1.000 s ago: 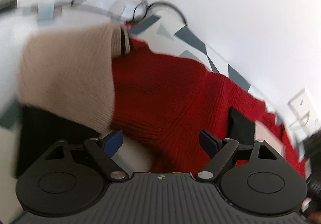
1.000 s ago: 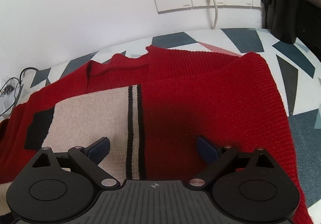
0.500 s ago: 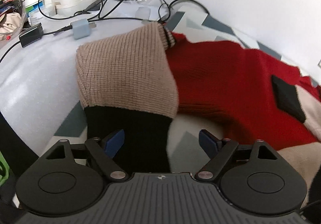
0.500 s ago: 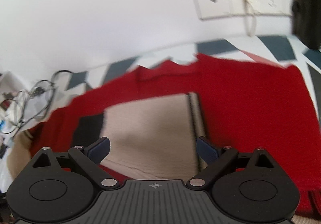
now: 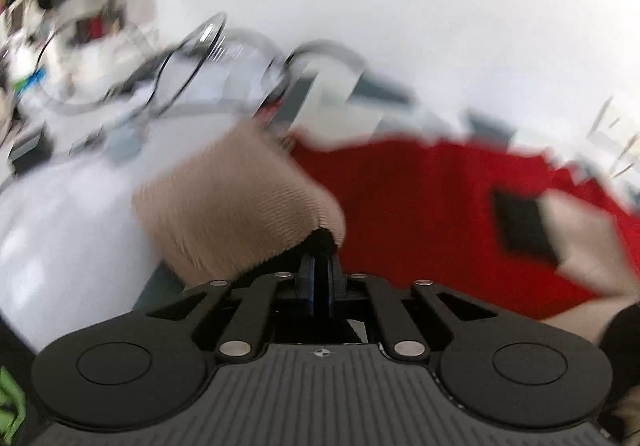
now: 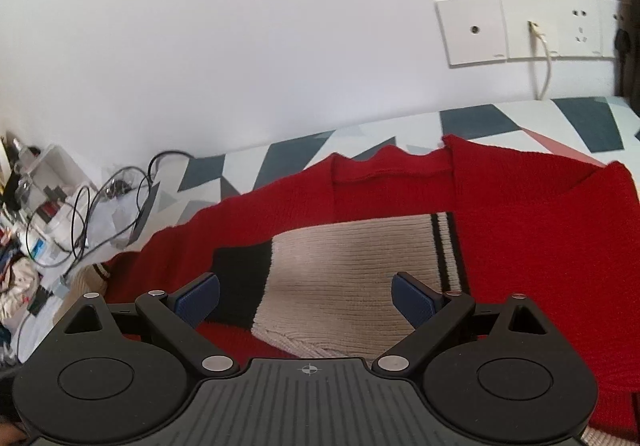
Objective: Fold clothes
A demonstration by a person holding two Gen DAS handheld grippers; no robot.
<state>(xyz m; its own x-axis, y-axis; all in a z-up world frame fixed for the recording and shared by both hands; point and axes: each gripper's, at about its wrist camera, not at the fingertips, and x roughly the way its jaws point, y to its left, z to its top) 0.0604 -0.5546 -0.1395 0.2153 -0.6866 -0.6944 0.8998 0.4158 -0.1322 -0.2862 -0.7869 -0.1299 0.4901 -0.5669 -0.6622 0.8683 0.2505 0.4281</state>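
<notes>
Half a second ago the left tool [image 5: 318, 246] stood wide over the black band of the sleeve [image 5: 236, 206]; now its jaws are pinched together on that dark fabric, and the tan sleeve bunches up just ahead of them in a motion-blurred view. One sweater [image 6: 520, 246], red with tan and black blocks, lies spread on the patterned bench [image 6: 500, 122], its far edge near the white wall. The right tool [image 6: 306, 296] hangs above the tan panel with its two blue pads wide apart and nothing between them, as it did before. Off to the left a tangle of cables [image 6: 100, 202] and small clutter crowd the bench beside the sleeve. Three wall plates [image 6: 532, 30] are visible, one with a white cord plugged in.
</notes>
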